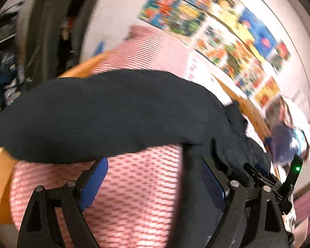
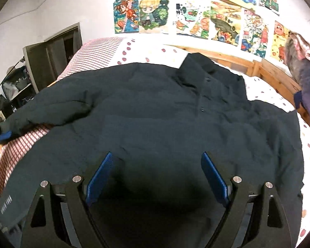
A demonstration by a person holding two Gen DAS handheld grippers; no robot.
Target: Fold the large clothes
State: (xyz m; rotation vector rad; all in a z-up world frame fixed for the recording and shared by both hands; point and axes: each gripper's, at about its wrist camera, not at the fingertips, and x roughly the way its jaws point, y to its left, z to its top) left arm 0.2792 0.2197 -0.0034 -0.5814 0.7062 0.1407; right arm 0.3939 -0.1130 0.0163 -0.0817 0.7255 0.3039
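clearly blurred, the left wrist view shows the left gripper (image 1: 153,177) with its jaws wide apart and nothing between the blue pads (image 1: 94,183). under them lies the red-and-white checked bedding (image 1: 134,196). just beyond the jaws a sleeve of the dark navy jacket (image 1: 105,115) stretches across that bedding. past the jacket, the wall is hung with colourful drawings (image 1: 227,41), and the right gripper (image 1: 264,175) shows at the jacket's far right edge.

the right wrist view is sharp. the right gripper (image 2: 157,175) hovers over the jacket's lower part, jaws wide apart, pads clear of the cloth. the jacket (image 2: 165,111) lies spread flat, front up, on the bed (image 2: 264,88), collar toward the drawings (image 2: 196,16). its sleeve reaches out to the left, and a blue pad of the left gripper (image 2: 1,135) sits by the cuff, at the frame's edge.
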